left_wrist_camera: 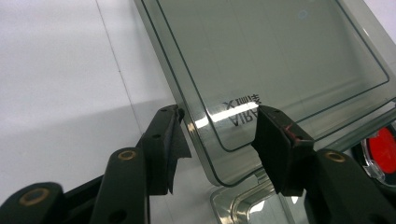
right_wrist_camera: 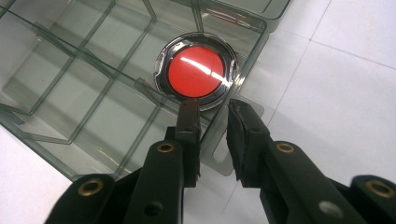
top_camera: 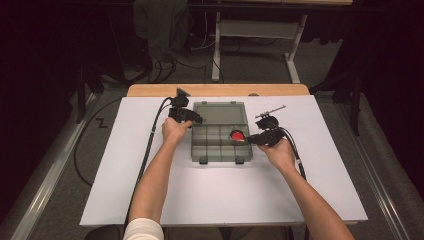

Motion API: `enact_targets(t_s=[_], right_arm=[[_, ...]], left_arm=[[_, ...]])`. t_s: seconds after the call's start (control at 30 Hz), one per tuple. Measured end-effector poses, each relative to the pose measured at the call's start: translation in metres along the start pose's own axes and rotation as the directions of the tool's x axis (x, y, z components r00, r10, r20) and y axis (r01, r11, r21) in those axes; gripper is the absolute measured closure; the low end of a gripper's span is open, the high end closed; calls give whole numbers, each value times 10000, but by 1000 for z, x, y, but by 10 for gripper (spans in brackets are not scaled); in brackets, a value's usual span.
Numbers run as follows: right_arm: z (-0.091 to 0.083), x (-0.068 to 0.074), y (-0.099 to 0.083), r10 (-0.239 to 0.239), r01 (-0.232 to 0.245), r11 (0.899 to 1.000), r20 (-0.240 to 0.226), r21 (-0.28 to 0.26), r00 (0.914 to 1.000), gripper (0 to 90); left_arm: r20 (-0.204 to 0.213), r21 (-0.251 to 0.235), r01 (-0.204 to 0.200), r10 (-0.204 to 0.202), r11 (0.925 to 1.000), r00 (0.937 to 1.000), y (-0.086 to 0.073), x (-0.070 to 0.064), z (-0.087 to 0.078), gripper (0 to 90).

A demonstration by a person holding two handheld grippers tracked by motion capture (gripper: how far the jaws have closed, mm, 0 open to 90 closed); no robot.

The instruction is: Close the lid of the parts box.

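An open smoky clear organiser box (top_camera: 220, 147) lies on the white table, its lid (top_camera: 219, 113) folded flat toward the back. A red disc in a clear round case (top_camera: 237, 135) sits in a right-hand compartment. My left gripper (top_camera: 197, 120) is at the lid's left side; in the left gripper view it (left_wrist_camera: 222, 123) stands open with the lid's corner (left_wrist_camera: 219, 158) between its jaws. My right gripper (top_camera: 249, 138) is at the box's right wall. In the right gripper view it (right_wrist_camera: 212, 112) straddles that wall (right_wrist_camera: 254, 51) with a narrow gap, just short of the red disc (right_wrist_camera: 196, 72).
A small metal tool (top_camera: 270, 111) lies on the table behind my right gripper. The box's other compartments (right_wrist_camera: 84, 60) hold nothing. A wooden edge (top_camera: 217, 90) runs along the back of the white table top (top_camera: 220, 195). Cables trail from both grippers.
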State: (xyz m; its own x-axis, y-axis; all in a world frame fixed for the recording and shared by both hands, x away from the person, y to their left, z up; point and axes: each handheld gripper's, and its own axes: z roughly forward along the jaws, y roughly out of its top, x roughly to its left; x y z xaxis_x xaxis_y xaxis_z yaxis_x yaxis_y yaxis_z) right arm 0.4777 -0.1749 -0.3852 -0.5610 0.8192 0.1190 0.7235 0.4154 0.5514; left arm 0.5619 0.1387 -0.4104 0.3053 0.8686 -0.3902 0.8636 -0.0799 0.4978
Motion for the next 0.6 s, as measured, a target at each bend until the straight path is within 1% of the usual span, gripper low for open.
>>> enact_targets(t_s=[0.2,0.33,0.37,0.4,0.43,0.47,0.5,0.53,0.6], right_arm=[[0,0,0,-14,14,10000,11,9,10000,769],[0,0,0,35,-35,10000,-34,41,10000,769],[0,0,0,36,-35,10000,-16,46,10000,769],[0,0,1,37,-37,10000,-9,53,10000,769],[0,0,1,41,-41,10000,-3,54,10000,769],[0,0,1,42,-42,10000,1,59,10000,769],[0,0,1,39,-39,10000,3,62,10000,769],[0,0,0,47,-47,10000,-6,53,10000,769],[0,1,1,41,-41,10000,10,65,10000,769]], left_arm=[[112,-104,79,-78,9999,9999,-1,1,3,471],[216,-87,152,-151,9998,9997,-1,2,3,471],[162,107,496,-498,9987,9986,-1,0,1,472],[299,-116,250,-246,9996,9993,-1,2,3,473],[424,-104,279,-274,9996,9987,-1,3,4,475],[393,-121,283,-278,9995,9988,-1,4,4,475],[340,111,649,-653,9978,9973,-1,1,3,474],[432,-115,314,-309,9994,9986,0,3,4,474],[364,-146,255,-250,9996,9990,0,2,3,479]])
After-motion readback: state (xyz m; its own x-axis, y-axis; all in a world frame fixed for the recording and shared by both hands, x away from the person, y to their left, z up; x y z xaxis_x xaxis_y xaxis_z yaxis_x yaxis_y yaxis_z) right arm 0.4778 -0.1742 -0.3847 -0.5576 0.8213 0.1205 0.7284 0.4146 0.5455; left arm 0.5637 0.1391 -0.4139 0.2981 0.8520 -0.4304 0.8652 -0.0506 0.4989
